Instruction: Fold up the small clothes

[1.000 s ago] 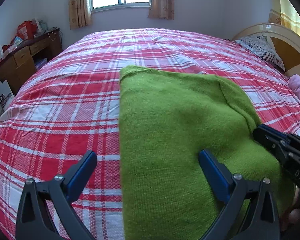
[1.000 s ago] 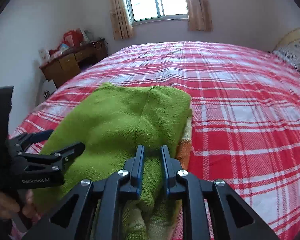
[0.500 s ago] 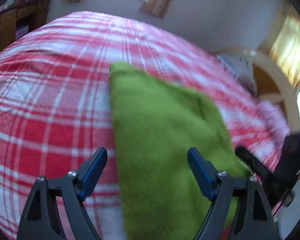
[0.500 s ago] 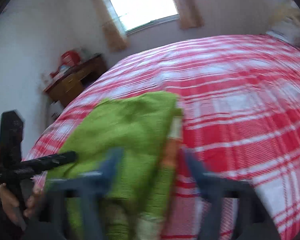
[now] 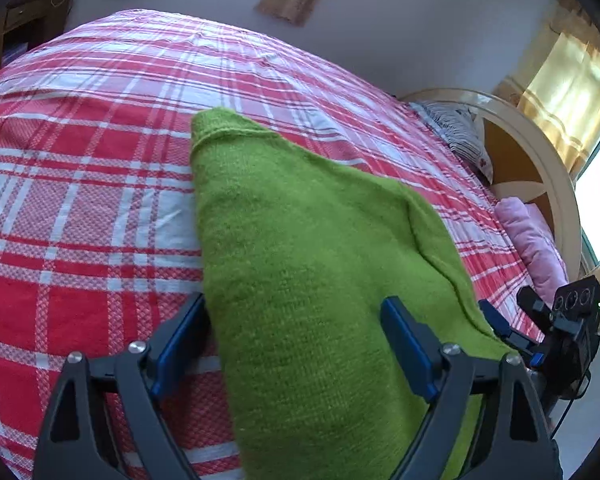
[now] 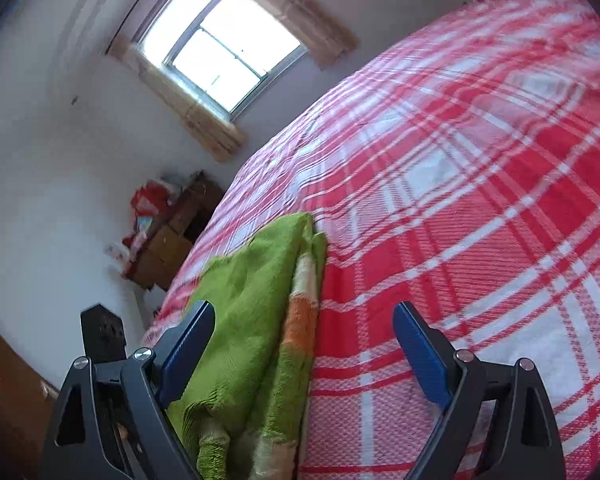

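We see one folded green sweater (image 5: 308, 264) on the plaid bed (image 5: 80, 200), long axis toward eleven o'clock; both our left gripper (image 5: 296, 344) and right gripper (image 6: 304, 344) gape wide, gripping nothing.

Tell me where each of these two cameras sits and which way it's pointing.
Left wrist: on the left gripper, looking along its open fingers over the green sweater on the plaid bed toward the headboard; the right gripper shows at the right.
Right wrist: on the right gripper, tilted, fingers open, facing the window across the bed.
Shared: the sweater, the bed.
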`<state>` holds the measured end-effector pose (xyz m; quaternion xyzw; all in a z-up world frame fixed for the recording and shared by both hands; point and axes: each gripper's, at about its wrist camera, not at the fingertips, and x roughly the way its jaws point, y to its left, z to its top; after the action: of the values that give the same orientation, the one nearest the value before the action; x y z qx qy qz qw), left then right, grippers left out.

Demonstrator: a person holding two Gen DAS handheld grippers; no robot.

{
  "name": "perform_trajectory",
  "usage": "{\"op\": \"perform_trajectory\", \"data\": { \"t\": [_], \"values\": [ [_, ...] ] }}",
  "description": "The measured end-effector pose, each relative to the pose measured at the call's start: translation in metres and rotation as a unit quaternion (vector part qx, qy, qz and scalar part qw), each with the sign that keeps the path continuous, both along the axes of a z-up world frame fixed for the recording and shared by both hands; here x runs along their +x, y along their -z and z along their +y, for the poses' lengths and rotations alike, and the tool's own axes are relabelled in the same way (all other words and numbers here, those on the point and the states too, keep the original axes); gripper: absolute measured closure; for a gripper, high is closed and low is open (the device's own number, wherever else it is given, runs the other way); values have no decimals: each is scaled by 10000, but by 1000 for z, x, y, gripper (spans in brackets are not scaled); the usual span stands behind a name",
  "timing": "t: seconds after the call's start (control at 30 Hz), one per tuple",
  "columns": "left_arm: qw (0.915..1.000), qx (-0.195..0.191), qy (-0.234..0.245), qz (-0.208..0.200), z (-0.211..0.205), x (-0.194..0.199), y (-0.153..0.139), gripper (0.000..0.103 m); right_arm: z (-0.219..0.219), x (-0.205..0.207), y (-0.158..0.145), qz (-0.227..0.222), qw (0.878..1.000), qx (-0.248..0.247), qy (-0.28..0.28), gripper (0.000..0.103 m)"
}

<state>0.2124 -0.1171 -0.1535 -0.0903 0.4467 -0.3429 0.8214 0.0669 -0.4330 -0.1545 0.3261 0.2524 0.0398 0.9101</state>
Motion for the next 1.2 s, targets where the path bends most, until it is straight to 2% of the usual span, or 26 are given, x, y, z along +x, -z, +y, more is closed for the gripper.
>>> {"op": "perform_trajectory", "data": {
  "t": [0.1, 0.27, 0.37, 0.4, 0.43, 0.53, 0.57, 0.67, 0.77, 0.8, 0.83, 0.87, 0.9, 0.93, 1.0, 1.1, 1.2],
  "values": [
    [10000, 31, 14, -28, 3, 2, -2, 13, 14, 13, -5, 139, 9992, -248, -277, 12],
    [9997, -223, -43, 73, 7, 5, -2, 13, 36, 59, 6, 924, 9900, -460, -961, 11],
    [9990, -420, -50, 129, 9, 6, -2, 13, 60, 63, -4, 637, 9831, -944, -1433, 12],
    [9988, -472, -33, 144, 10, 6, -1, 12, 65, 59, -7, 403, 9809, -908, -1674, 14],
    [9985, -520, -7, 157, 10, 6, -1, 11, 67, 54, -9, 217, 9795, -832, -1821, 21],
    [9975, -679, 71, 188, 11, 6, -3, 9, 61, 44, -12, -46, 9798, -578, -1914, 23],
    [9975, -678, 99, 188, 10, 5, -3, 9, 58, 46, -9, 22, 9808, -537, -1876, 23],
    [9981, -575, 159, 155, 6, 4, -4, 8, 52, 62, 7, 759, 9855, -553, -1415, 23],
    [9989, -422, 175, 103, 0, 2, -5, 9, 51, 66, 9, 821, 9857, -535, -1369, 23],
    [9993, -333, 169, 71, -2, 2, -5, 13, 54, 67, 8, 874, 9847, -661, -1357, 23],
    [9998, -184, 118, 7, -5, 0, -6, 16, 60, 67, 7, 962, 9828, -868, -1312, 30],
    [9999, -88, 78, -46, -6, -2, -6, 24, 64, 67, 7, 1014, 9811, -997, -1310, 40],
    [9999, -48, 87, -84, -7, -4, -6, 34, 67, 68, 6, 1029, 9799, -1046, -1350, 44],
    [9999, -36, 116, -96, -8, -6, -6, 37, 68, 68, 6, 1045, 9801, -1008, -1353, 50],
    [9999, -4, 139, -101, -9, -13, -7, 48, 69, 62, 6, 1120, 9821, -839, -1265, 53],
    [9999, 39, 64, -75, -6, -28, -10, 55, 75, 47, 7, 1189, 9831, -606, -1249, 59],
    [9999, 46, 66, 153, 2, -47, -12, 57, 84, 22, 6, 1249, 9815, -514, -1357, 60]
  ]
}}
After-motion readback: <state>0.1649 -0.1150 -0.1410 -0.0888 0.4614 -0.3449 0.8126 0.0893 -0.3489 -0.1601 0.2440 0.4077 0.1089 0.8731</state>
